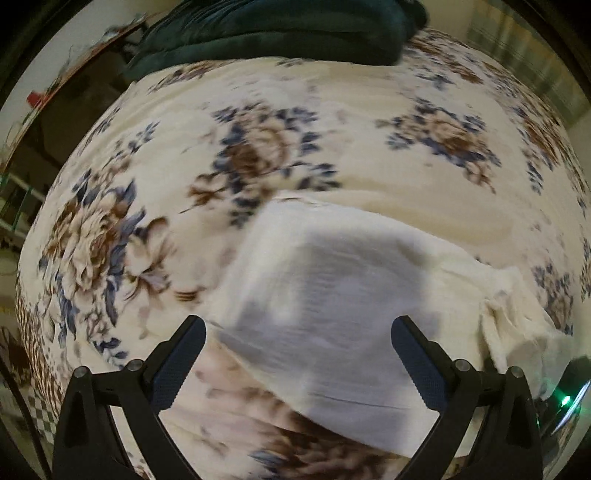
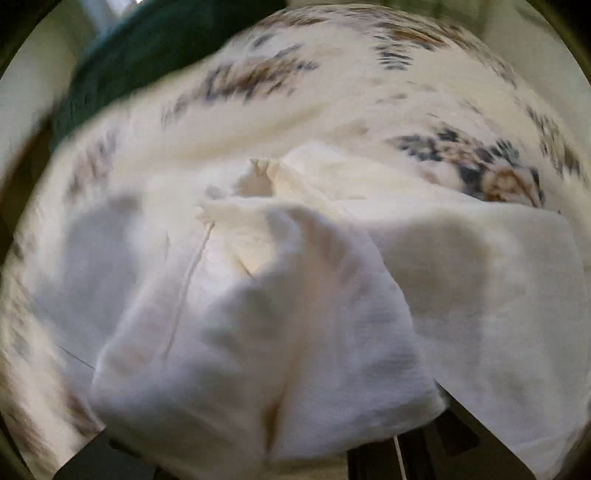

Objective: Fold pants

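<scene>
The right claw (image 2: pixel 280 435) pinches the white pants (image 2: pixel 258 332) to fold them over the bed (image 1: pixel 332 110); the left claw (image 1: pixel 295 354) hangs wide, holding nothing.

I see pants (image 1: pixel 332 295) on bedsheet (image 1: pixel 258 110) | blanket (image 1: pixel 277 26) behind at far edge | pants bunched over right gripper (image 2: pixel 273 424)

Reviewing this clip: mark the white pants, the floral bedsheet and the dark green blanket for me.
white pants (image 1: pixel 325 295): left wrist view, on the flat middle of the fabric.
floral bedsheet (image 1: pixel 258 147): left wrist view, on a brown and blue flower print.
dark green blanket (image 1: pixel 280 26): left wrist view, on its folded bulk at the far edge.
</scene>
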A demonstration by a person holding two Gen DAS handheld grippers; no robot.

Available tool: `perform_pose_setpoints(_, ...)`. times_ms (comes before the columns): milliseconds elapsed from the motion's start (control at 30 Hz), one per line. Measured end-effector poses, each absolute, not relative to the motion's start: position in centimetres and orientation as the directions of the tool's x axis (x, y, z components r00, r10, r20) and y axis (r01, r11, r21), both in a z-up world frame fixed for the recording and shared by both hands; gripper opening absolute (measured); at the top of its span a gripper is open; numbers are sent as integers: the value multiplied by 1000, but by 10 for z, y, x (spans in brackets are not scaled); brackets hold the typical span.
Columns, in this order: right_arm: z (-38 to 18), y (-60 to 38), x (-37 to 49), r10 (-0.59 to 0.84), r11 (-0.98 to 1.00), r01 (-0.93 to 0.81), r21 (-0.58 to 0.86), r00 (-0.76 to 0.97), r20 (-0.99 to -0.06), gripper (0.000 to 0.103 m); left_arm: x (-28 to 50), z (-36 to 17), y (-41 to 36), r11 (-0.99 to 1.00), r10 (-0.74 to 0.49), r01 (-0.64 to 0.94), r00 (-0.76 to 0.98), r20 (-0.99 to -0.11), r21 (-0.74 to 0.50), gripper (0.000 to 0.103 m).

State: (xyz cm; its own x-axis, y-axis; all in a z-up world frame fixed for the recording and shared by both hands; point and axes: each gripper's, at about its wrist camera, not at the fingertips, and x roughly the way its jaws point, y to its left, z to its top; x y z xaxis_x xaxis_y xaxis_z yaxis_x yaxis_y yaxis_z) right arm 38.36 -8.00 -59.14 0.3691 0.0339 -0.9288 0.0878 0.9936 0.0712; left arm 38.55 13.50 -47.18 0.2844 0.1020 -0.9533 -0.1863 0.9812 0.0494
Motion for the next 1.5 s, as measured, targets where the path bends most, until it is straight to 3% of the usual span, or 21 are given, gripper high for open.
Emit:
perform_pose_setpoints(33,-592,-71,383,-4,998,53,17,372,-928,16,386,-473,141,980,95,-197,283,-954,39,103)
perform_pose_setpoints(100,-589,-65,382,10,999,26,20,340,-940,33,387,-472,148,977,76,-214,281,-957,14,103)
perform_pose_setpoints(167,-577,-68,381,163,985,10,172,280,-946,81,388,-470,152,971,29,-236,279,-960,-40,103)
perform_pose_setpoints(200,-564,-74,378,253,963,21,270,286,-924,82,388,-468,150,968,-3,-239,278,-961,-72,103)
perform_pose_setpoints(267,-538,-93,367,416,891,52,452,310,-855,82,388,-466,142,963,-74,-232,272,-959,-140,103)
perform_pose_setpoints(333,-518,-114,351,475,838,106,535,342,-811,83,388,-470,128,946,-184,-221,242,-953,-239,103)
perform_pose_setpoints(400,-507,-149,329,489,781,219,585,368,-791,83,391,-487,105,918,-304,-212,167,-938,-335,103)
perform_pose_setpoints(500,-521,-217,291,440,683,456,570,367,-820,83,396,-521,62,903,-375,-201,55,-925,-379,103)
perform_pose_setpoints(667,-569,-280,248,422,527,649,549,362,-832,83,396,-566,-18,922,-385,-92,-115,-916,-376,103)
perform_pose_setpoints(733,-582,-287,241,444,484,663,571,376,-813,82,390,-573,-47,965,-248,57,-123,-961,-256,102)
perform_pose_setpoints(867,-592,-290,243,446,456,679,575,385,-808,75,379,-570,-37,971,-164,164,-56,-985,-171,56)
perform_pose_setpoints(933,-588,-287,243,456,438,682,586,393,-799,75,377,-566,-19,973,-183,133,-53,-982,-189,51)
perform_pose_setpoints(1000,-586,-283,242,478,426,677,601,395,-784,75,377,-561,-4,976,-200,77,-67,-978,-204,51)
perform_pose_setpoints(1067,-589,-275,243,509,406,678,613,388,-768,75,378,-552,9,977,-213,9,-69,-975,-214,62)
perform_pose_setpoints(1200,-598,-266,245,556,360,694,623,377,-741,75,372,-517,30,938,-321,-141,3,-947,-318,66)
perform_pose_setpoints(1233,-600,-265,245,564,352,696,626,376,-735,75,371,-509,28,925,-351,-148,22,-936,-350,75)
perform_pose_setpoints(1267,-604,-263,245,568,345,703,622,371,-734,75,371,-502,17,920,-370,-126,33,-928,-371,84)
perform_pose_setpoints(1300,-607,-263,245,566,337,710,618,372,-736,75,371,-502,4,927,-364,-91,24,-931,-364,87)
perform_pose_setpoints(1433,-620,-263,247,551,279,738,615,401,-732,72,382,-542,-46,972,-220,70,-58,-974,-223,86)
perform_pose_setpoints(1467,-624,-263,248,534,268,750,605,407,-741,62,384,-556,-54,977,-177,112,-51,-983,-182,67)
perform_pose_setpoints(1500,-627,-262,249,517,273,760,590,402,-756,56,383,-562,-56,979,-152,132,-41,-988,-156,54)
